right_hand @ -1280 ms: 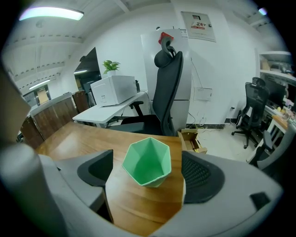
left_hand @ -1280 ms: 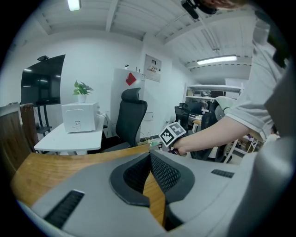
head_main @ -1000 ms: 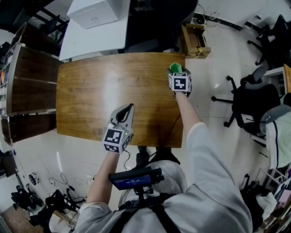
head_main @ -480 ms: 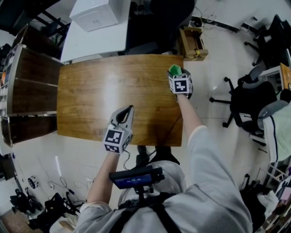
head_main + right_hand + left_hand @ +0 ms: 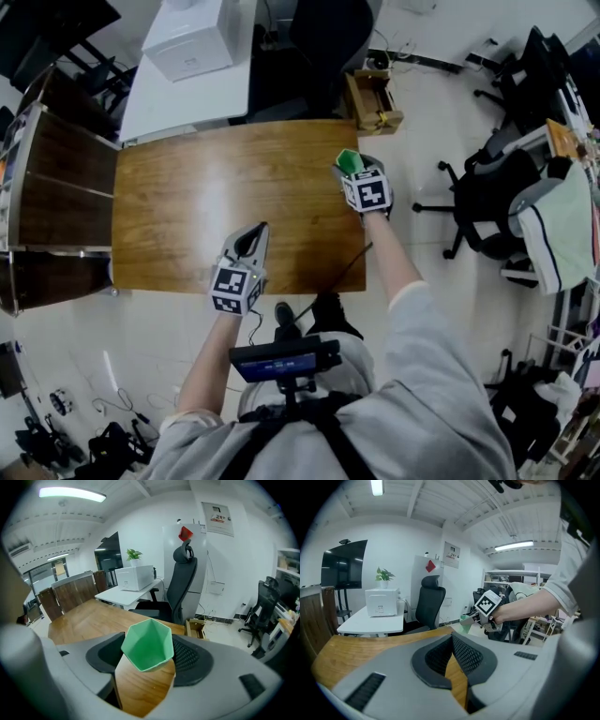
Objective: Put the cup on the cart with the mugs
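Head view: a wooden table fills the middle. A cardboard box sits on the floor past its far right corner, and an office chair stands to the right. Both arms reach forward over the table.

Left gripper view: the left gripper has its 2 jaws together, with nothing between them.

Right gripper view: the right gripper is clamped on an empty green hexagonal cup, which is tilted over the table's corner.

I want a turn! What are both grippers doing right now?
Left gripper: closed, holding nothing.
Right gripper: closed on the green cup.
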Demonstrator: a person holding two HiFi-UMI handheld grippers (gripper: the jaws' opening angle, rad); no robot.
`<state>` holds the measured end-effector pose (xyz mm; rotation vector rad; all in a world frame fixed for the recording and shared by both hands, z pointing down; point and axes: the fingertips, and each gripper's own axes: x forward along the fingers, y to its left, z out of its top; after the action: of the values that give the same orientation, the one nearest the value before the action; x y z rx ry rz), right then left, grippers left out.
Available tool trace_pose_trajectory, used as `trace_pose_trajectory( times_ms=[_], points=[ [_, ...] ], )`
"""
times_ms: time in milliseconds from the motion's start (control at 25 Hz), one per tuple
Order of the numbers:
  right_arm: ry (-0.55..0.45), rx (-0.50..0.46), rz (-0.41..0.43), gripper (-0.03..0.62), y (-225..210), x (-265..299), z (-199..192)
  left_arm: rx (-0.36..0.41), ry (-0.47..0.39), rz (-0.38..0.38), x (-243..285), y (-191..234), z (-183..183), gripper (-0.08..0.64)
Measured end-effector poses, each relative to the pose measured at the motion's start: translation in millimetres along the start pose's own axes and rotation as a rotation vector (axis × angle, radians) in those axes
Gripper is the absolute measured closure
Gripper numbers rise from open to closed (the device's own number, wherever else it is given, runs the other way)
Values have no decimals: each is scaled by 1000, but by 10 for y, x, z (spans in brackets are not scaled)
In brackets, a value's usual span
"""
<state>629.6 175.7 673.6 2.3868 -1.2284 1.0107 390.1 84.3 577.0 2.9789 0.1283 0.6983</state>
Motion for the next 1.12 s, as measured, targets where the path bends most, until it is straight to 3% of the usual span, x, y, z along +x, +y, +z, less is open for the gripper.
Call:
trace_pose_trajectory(
  times_ms=[640, 920, 1120],
  points=[
    [-111, -68, 125, 276, 1283, -1821, -417, 82, -60, -36, -933, -144, -166, 557],
    [-121, -127, 163, 276, 1810, -2167, -721, 83, -79, -24, -1370, -183, -337, 557],
    [-131, -157, 206, 276, 2182, -2278, -753, 83, -97, 24, -1710, -69, -404, 557]
  ],
)
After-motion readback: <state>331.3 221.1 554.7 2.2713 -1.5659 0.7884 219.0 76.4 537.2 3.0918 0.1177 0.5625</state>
